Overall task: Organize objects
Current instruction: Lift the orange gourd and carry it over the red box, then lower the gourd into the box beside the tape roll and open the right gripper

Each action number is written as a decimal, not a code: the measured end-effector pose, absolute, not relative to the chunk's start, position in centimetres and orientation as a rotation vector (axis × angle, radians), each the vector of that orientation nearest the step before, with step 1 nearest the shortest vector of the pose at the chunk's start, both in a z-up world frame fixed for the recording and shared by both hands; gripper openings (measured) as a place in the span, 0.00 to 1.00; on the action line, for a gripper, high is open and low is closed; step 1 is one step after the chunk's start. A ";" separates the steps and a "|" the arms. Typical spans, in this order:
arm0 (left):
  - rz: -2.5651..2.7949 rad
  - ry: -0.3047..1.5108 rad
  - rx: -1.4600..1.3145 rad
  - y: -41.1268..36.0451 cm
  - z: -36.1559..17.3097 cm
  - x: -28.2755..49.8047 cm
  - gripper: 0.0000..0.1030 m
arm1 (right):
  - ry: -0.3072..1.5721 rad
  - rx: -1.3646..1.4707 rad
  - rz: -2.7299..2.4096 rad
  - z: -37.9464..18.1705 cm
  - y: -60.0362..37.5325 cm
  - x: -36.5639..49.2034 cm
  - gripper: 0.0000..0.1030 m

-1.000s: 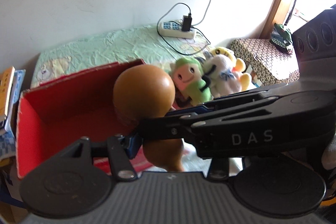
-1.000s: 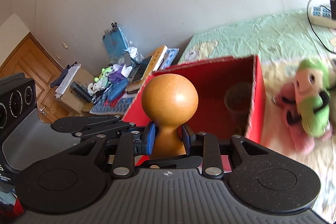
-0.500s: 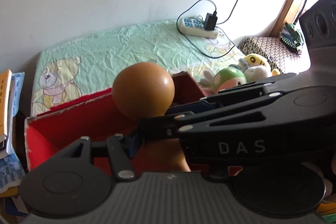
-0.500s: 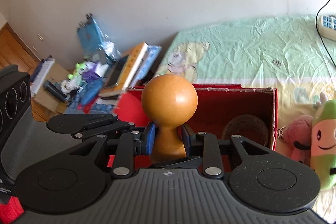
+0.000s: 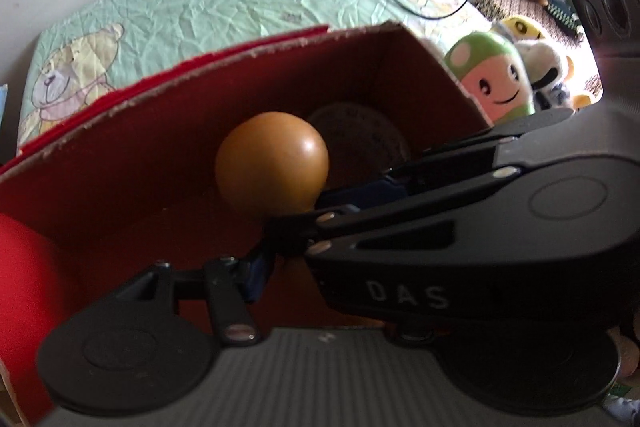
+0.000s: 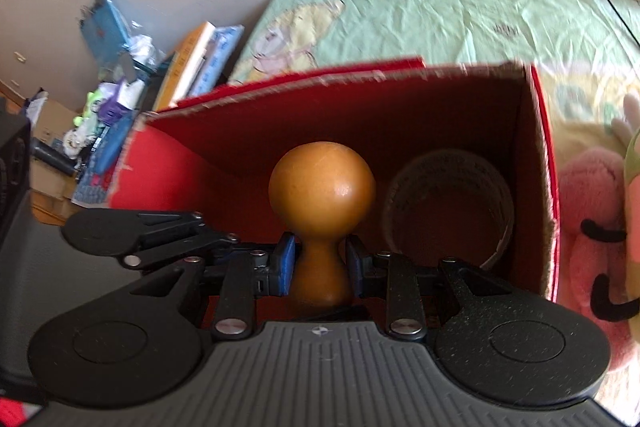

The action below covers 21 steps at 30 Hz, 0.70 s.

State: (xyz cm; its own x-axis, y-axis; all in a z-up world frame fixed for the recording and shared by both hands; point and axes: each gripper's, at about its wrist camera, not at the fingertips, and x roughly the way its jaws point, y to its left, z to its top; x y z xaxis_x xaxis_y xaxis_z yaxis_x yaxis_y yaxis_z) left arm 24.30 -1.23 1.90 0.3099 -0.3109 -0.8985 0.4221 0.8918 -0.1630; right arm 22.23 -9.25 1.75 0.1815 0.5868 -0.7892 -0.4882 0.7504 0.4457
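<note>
Both grippers have dropped toward the red cardboard box [image 6: 536,155], whose dark inside now fills mid-frame where earlier only its rim showed. The right gripper [image 6: 320,263] clamps its blue pads on the neck of the brown gourd [image 6: 322,187], bulb above the box floor. The left gripper [image 5: 280,239] crosses it; its grip cannot be told. A tape roll [image 6: 448,203] lies inside, lower right.

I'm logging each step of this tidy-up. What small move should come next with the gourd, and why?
Probably lower it a little further, left of the tape roll. The right gripper clamps the brown gourd at its neck, inside the red box's opening, but whether its base rests on the floor is hidden.
</note>
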 end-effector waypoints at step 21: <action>-0.429 1.289 0.039 0.4 -0.1 25.6 0.67 | 1.238 0.053 0.668 0.7 -8.9 22.5 0.28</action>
State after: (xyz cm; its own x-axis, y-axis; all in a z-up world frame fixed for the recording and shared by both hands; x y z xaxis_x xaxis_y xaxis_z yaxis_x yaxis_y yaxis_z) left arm 25.61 0.35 -0.12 0.2104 -0.2871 -0.9345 0.3300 0.9206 -0.2085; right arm 22.49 -8.94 0.72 0.1636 0.4959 -0.8528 -0.4401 0.8104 0.3868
